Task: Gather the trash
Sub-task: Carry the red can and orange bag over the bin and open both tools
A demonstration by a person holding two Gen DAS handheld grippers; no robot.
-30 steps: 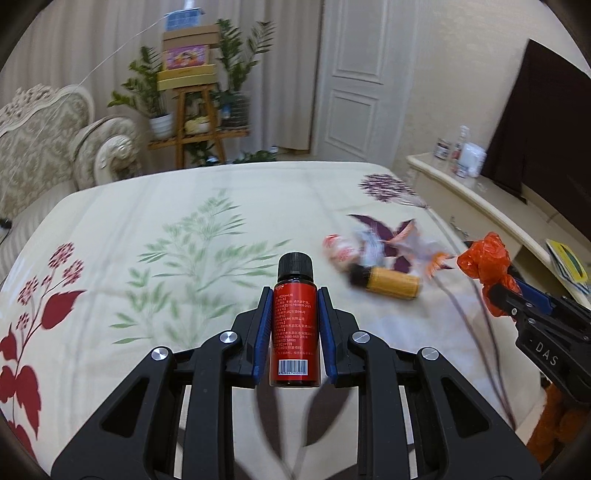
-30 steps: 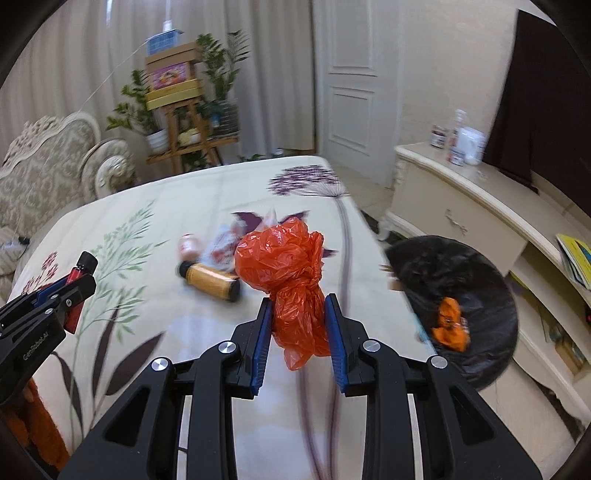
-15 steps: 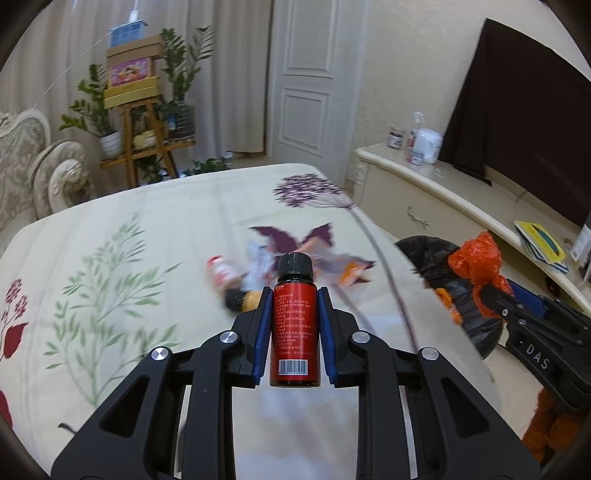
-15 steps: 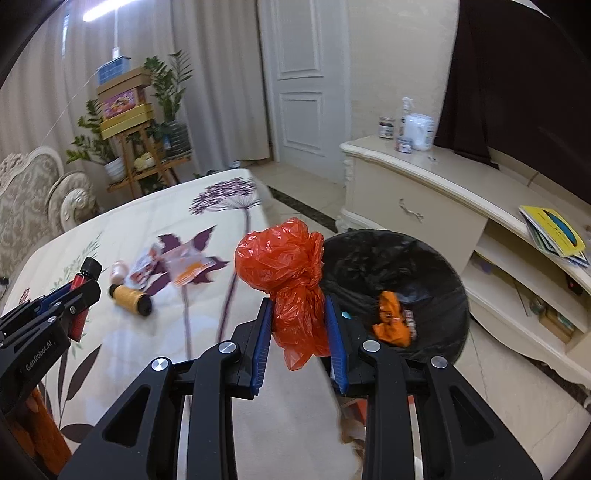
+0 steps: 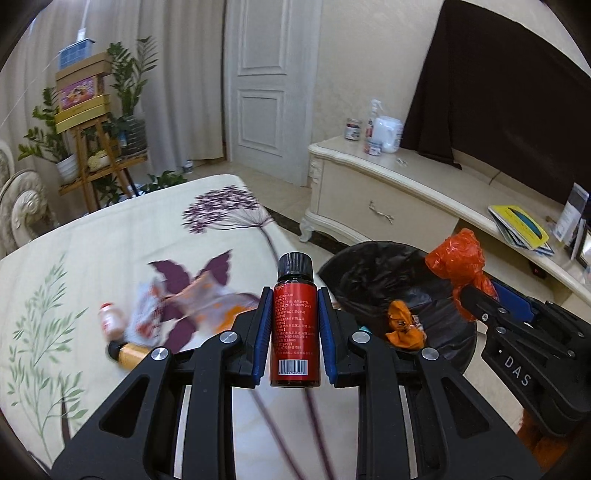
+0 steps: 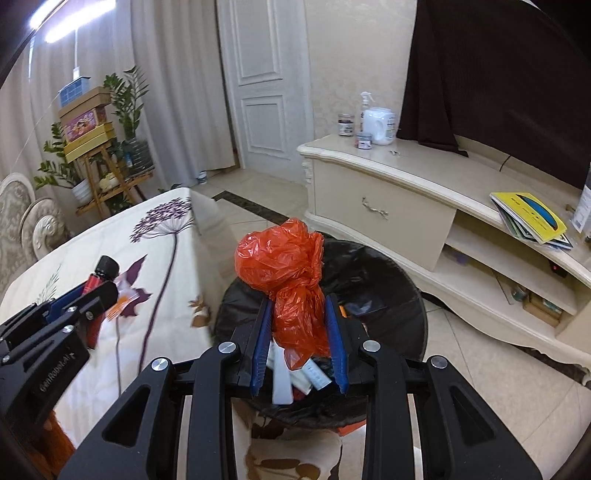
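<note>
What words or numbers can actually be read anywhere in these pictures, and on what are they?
"DAS": white letters on the black right hand-held gripper.
Small red glass bottle with black cap: label print and barcode digits too small to read.
Left hand-held gripper: grey side lettering too blurred.
Yellow booklet: print unreadable.

Both views are evenly lit and fairly bright, with a washed-out ceiling light point(image 6: 70, 14) glaring at about eleven o'clock in the right wrist view. Fisheye bending curves the door point(image 5: 273, 85) and cabinet point(image 5: 406, 184), and black corners frame each picture. Wrappers point(image 5: 184, 306) on the table point(image 5: 110, 236) smear, probably from motion blur. The dark curtain point(image 6: 498, 74) shows little detail.
</note>
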